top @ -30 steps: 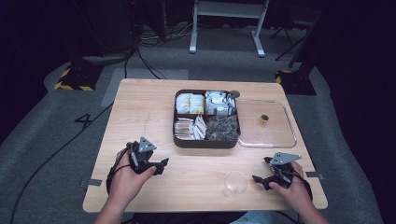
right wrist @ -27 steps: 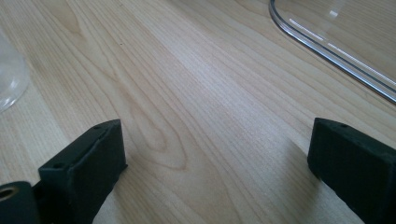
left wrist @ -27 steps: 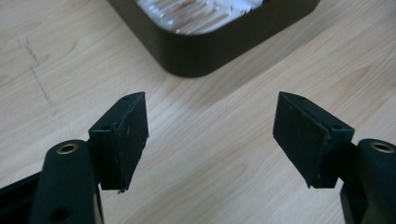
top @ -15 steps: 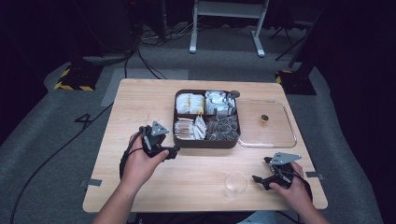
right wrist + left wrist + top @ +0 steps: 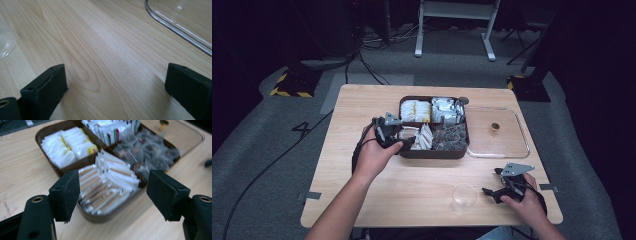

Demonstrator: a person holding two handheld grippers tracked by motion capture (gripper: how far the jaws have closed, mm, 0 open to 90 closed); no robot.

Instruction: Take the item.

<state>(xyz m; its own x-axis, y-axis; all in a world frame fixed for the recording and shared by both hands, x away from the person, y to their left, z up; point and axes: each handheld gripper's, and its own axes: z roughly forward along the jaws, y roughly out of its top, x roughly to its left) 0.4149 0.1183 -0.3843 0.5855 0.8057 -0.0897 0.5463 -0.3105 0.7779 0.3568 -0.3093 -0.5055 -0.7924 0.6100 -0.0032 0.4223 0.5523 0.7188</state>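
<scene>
A brown four-compartment tray (image 5: 432,154) sits at the middle of the wooden table, filled with packets. My left gripper (image 5: 408,143) hovers at its near left corner, open, with nothing between its jaws. In the left gripper view my left gripper (image 5: 113,185) frames the long stick packets (image 5: 105,190); white sachets (image 5: 67,147) and dark packets (image 5: 150,150) lie beyond. My right gripper (image 5: 491,181) rests at the front right, open and empty, beside a clear glass (image 5: 463,197). In the right gripper view my right gripper (image 5: 115,75) is over bare wood.
A clear lid (image 5: 507,145) with a small brown knob (image 5: 495,126) lies flat right of the tray; its edge (image 5: 175,27) shows ahead of the right gripper. The glass (image 5: 5,40) stands at that view's left. Cables and a stand's legs lie on the floor behind the table.
My left hand has moved up and to the right, from the table's front left to the tray's near left corner. The right hand has kept still.
</scene>
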